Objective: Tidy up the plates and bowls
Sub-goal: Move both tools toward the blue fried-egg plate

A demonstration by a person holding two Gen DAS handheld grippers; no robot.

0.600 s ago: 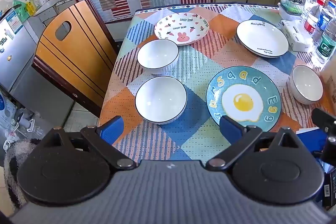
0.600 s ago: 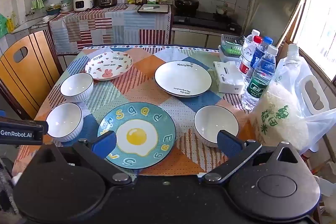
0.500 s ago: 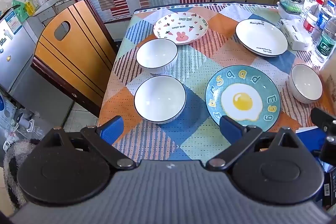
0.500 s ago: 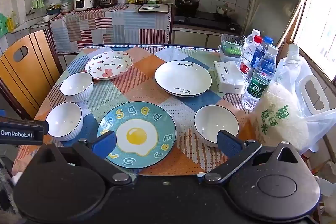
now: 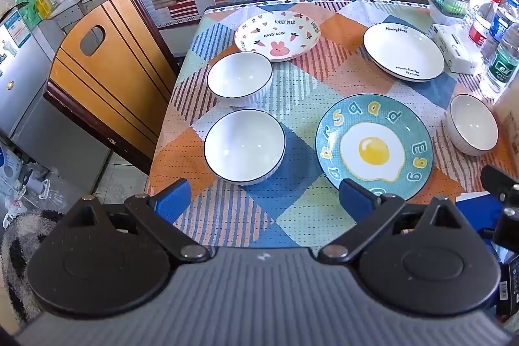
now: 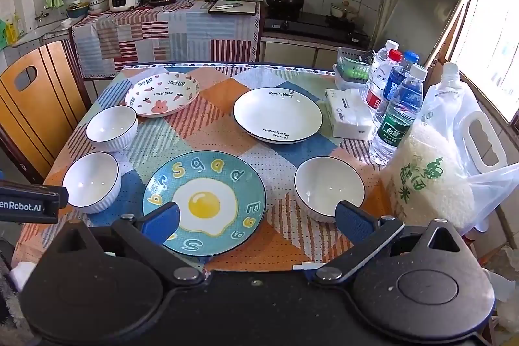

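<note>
Three white bowls and three plates lie apart on the patchwork tablecloth. In the left wrist view the near bowl (image 5: 244, 146) and the far-left bowl (image 5: 239, 78) sit ahead, beside the blue egg plate (image 5: 374, 147), the bunny plate (image 5: 277, 35), the white plate (image 5: 403, 51) and the right bowl (image 5: 473, 124). My left gripper (image 5: 263, 200) hangs open above the table's near edge, nothing between its fingers. My right gripper (image 6: 258, 220) is open too, over the egg plate (image 6: 204, 203) and the right bowl (image 6: 329, 187). Farther off are the white plate (image 6: 278, 114) and bunny plate (image 6: 162, 93).
Water bottles (image 6: 397, 115), a tissue pack (image 6: 350, 114), a green basket (image 6: 352, 68) and a rice bag (image 6: 428, 177) crowd the table's right side. A wooden chair (image 5: 107, 77) stands at the left edge. Kitchen counters with appliances run behind.
</note>
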